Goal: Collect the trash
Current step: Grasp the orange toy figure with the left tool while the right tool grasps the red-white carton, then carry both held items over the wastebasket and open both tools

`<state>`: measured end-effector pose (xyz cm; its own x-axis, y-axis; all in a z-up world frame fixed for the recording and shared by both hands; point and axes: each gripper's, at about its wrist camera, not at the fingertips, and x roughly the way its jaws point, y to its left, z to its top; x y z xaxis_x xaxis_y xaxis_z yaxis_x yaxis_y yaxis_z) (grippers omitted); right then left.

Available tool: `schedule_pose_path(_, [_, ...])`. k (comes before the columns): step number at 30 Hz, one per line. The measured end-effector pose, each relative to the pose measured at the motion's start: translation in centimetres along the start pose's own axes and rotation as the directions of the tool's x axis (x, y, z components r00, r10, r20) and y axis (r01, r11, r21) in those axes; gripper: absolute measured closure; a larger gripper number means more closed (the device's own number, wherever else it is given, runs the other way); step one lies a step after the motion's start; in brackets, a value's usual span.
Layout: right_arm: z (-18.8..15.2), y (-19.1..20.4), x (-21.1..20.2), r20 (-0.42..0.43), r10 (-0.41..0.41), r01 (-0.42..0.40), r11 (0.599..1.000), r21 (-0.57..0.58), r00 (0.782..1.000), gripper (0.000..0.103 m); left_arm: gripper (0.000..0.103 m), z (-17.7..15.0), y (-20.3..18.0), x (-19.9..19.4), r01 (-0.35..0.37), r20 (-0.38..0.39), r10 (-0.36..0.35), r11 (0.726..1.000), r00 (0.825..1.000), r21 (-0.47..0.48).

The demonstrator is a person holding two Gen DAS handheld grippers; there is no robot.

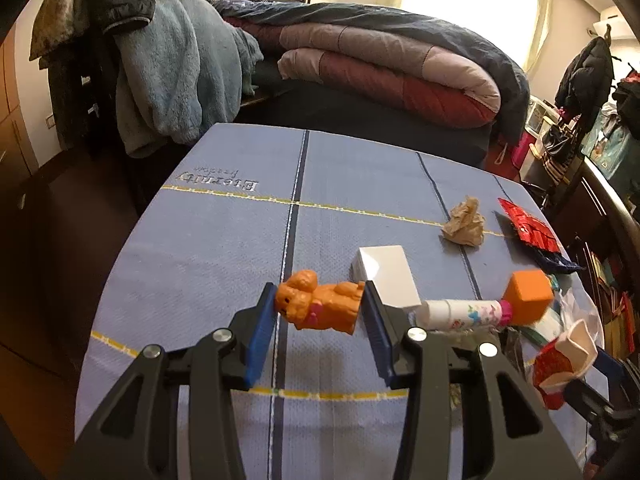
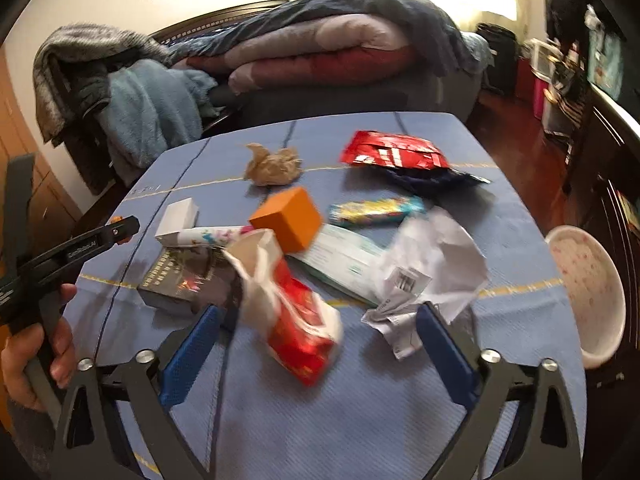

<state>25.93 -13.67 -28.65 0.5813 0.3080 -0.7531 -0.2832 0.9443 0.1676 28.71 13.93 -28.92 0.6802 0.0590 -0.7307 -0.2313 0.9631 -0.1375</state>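
Observation:
My left gripper [image 1: 320, 312] is shut on an orange toy dog [image 1: 318, 305] and holds it over the blue tablecloth [image 1: 200, 248]. My right gripper [image 2: 320, 340] is open, with a red and white crumpled wrapper [image 2: 288, 304] lying between its fingers; whether it touches them I cannot tell. Around it lie crumpled white paper [image 2: 424, 276], a brown paper ball [image 2: 272, 164], a red foil packet [image 2: 394, 152], a colourful candy wrapper [image 2: 376, 210], an orange cube [image 2: 288, 220], a white box [image 2: 178, 220], a floral tube [image 2: 216, 236] and a dark box [image 2: 180, 280].
A white speckled bowl [image 2: 588, 292] sits at the table's right edge. A bed with folded quilts [image 1: 380, 60] stands behind the table, and a chair draped with blue fleece [image 1: 176, 68] at its back left. Cluttered shelves [image 1: 600, 140] line the right.

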Motion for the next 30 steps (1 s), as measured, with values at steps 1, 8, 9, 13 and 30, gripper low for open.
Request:
schedule_pose_path(1, [0.2, 0.7, 0.3, 0.009, -0.018, 0.018, 0.999, -0.026, 1.0, 0.022, 0.06, 0.0, 0.1, -0.1, 0.003, -0.001, -0.003, 1.0, 1.0, 0.002])
schedule_pose_path(8, [0.4, 1.7, 1.0, -0.003, -0.01, 0.01, 0.998, -0.067, 1.0, 0.076, 0.06, 0.2, -0.1, -2.1, 0.016, 0.024, -0.017, 1.0, 1.0, 0.014])
schedule_pose_path(9, [0.2, 1.4, 0.3, 0.022, 0.001, 0.001, 0.998, -0.063, 1.0, 0.076, 0.06, 0.2, -0.1, -2.4, 0.02, 0.028, -0.02, 1.0, 0.999, 0.013])
schedule_pose_path(13, [-0.1, 0.3, -2.4, 0.074, 0.072, -0.07, 0.997, -0.031, 0.995, 0.077, 0.06, 0.1, -0.9, -4.1, 0.052, 0.048, -0.053, 0.998, 0.997, 0.022])
schedule_pose_path(30, [-2.6, -9.8, -10.7, 0.18, -0.038, 0.009, 0.987, 0.159, 0.983, 0.077, 0.06, -1.5, -17.9, -8.8, 0.356, 0.018, -0.375, 0.893, 0.927, 0.275])
